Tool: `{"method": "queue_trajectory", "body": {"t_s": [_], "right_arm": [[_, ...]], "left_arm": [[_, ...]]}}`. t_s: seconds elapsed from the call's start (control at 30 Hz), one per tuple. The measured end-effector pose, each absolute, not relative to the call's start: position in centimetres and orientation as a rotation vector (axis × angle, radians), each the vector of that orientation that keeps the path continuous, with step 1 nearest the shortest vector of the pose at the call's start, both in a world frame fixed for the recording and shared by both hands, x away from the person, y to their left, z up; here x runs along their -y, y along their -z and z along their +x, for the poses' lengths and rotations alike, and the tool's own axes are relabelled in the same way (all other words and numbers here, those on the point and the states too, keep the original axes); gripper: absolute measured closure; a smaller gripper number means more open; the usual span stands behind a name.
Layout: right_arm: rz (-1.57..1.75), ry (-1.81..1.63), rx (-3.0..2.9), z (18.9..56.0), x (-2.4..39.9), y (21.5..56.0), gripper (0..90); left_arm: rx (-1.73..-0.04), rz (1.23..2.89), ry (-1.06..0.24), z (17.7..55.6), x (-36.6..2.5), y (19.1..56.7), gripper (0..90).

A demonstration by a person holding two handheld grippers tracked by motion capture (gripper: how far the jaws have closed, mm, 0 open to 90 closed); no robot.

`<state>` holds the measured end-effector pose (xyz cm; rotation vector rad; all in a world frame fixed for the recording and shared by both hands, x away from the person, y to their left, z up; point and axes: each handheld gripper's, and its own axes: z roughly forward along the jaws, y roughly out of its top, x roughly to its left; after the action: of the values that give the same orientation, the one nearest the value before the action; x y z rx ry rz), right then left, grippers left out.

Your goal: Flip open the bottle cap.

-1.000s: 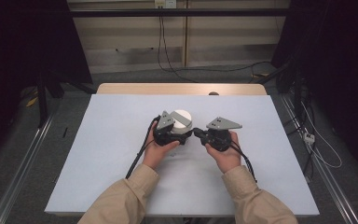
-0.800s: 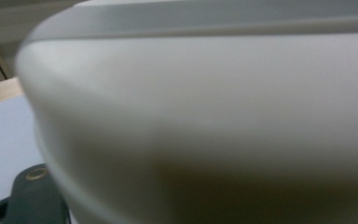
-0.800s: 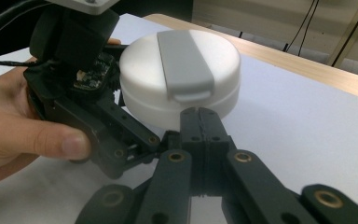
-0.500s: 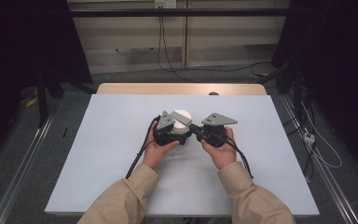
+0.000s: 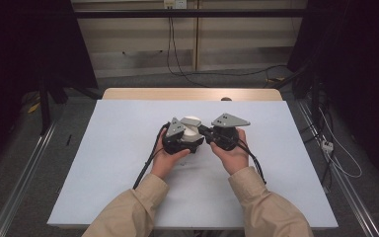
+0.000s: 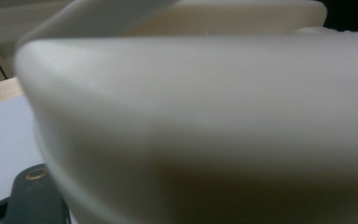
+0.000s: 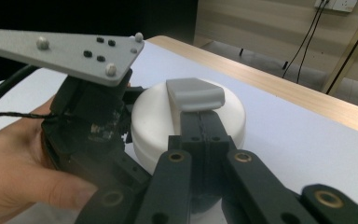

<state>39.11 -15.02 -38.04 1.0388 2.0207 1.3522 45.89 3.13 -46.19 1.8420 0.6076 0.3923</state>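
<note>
White round container (image 7: 186, 126): held above table (image 5: 103, 163) centre between both grippers. Left gripper (image 5: 185, 140) clamped on its side wall, apparently at the rim. Right gripper (image 7: 200, 126) jaws closed together beneath grey lid tab (image 7: 196, 93). Open tabletop all round.

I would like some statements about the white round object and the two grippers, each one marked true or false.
1. The right gripper has its jaws shut at the grey tab on top of the white round object. True.
2. The white round object lies alone at the table's far edge. False: it sits between the two grippers, near the middle of the table.
3. The left gripper is on the object's left side in the high view. True.
4. The table top is covered in dark green. False: it is pale blue-white.
5. The person's sleeves are beige. True.
</note>
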Motion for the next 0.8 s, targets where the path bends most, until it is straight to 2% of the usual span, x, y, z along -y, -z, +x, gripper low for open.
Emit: {"method": "queue_trajectory", "body": {"t_s": [0.8], "right_arm": [[0.978, -1.341, -2.012, 40.6, 13.5, 36.2, 90.0]], "left_arm": [[-0.606, 1.839, -0.38, 45.9, -3.1, 46.2, 18.5]]}}
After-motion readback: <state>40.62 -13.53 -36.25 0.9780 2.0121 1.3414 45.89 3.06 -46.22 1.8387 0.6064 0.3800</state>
